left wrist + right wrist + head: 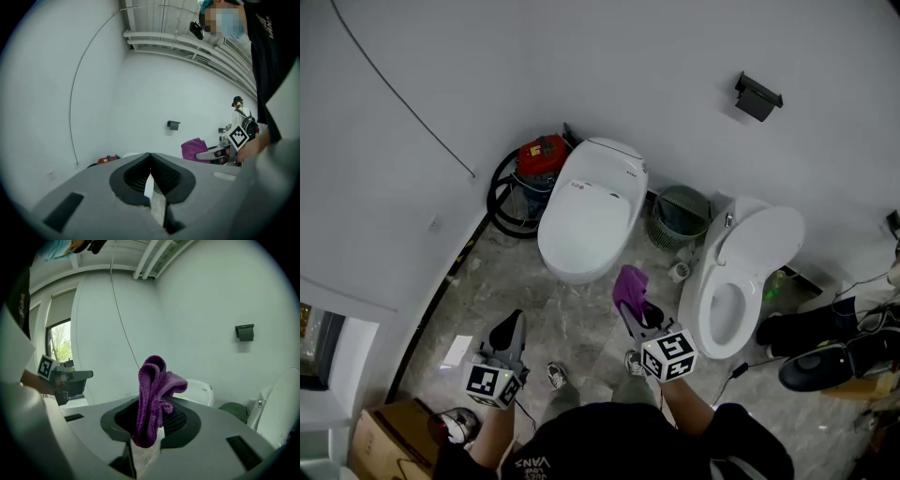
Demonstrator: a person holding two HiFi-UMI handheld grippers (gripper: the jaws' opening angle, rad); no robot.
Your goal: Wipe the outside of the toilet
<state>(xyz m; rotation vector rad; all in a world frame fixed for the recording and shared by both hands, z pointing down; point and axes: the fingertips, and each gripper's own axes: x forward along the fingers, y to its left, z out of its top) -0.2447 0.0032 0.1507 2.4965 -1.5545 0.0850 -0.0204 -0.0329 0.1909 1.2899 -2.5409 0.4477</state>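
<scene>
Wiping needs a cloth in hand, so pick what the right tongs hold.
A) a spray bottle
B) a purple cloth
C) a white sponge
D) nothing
B: the right tongs are shut on a purple cloth that sticks up between them.

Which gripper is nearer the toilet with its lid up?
Right. The right gripper, clamping the purple cloth, is just left of the open toilet; the left gripper is farther left.

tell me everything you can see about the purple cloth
The purple cloth is a fuzzy, terry-like rag, bunched into folds, standing up from the right gripper, whose jaws are shut on its lower end. Its top flops over, free. It is held in the air between the closed toilet and the open toilet, touching neither.
</scene>
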